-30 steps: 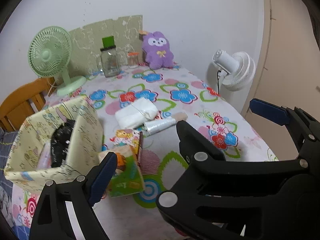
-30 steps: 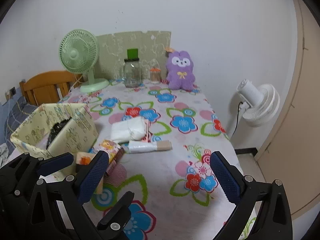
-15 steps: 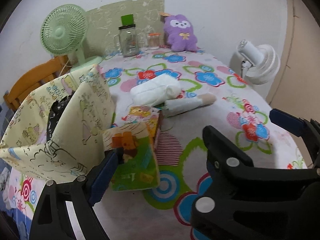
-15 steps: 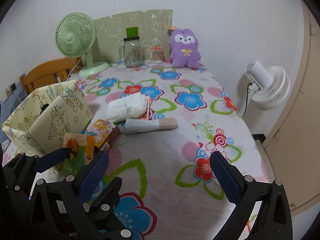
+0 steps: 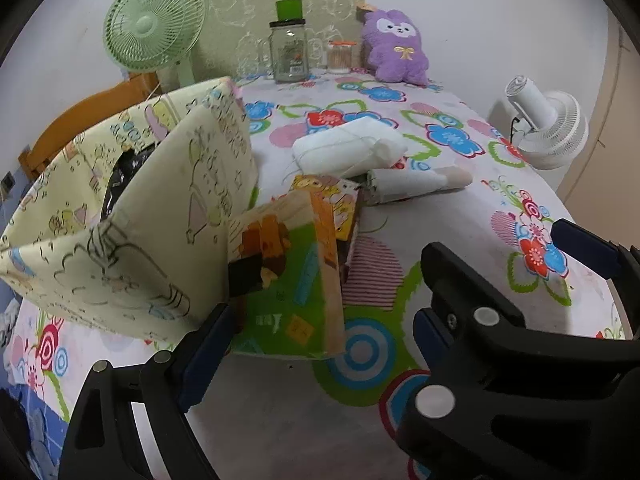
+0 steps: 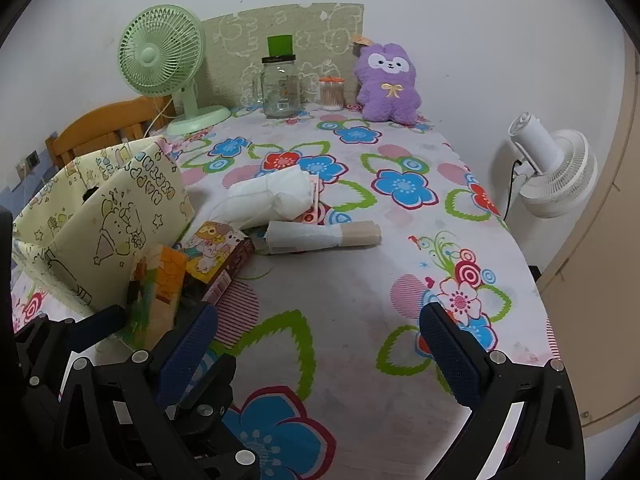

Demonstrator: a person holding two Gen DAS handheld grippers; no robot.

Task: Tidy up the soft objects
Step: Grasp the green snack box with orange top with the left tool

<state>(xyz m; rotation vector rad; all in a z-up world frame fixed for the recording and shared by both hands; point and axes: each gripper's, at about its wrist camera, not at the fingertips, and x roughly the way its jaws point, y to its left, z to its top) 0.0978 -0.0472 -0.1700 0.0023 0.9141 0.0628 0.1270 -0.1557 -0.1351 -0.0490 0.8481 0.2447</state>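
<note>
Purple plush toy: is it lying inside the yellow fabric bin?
No, the purple plush toy sits upright at the table's far end, well apart from the yellow fabric bin.

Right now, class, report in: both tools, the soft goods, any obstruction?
Left tool open, closing on green pack. Right tool open, empty. Fabric bin touches pack's left side.

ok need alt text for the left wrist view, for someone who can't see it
The open left gripper reaches toward a green and orange tissue pack leaning against a pale yellow fabric bin on a flowered tablecloth. Behind lie a white wrapped bundle and a paper roll; a purple plush, glass jar and green fan stand by the wall.
</note>
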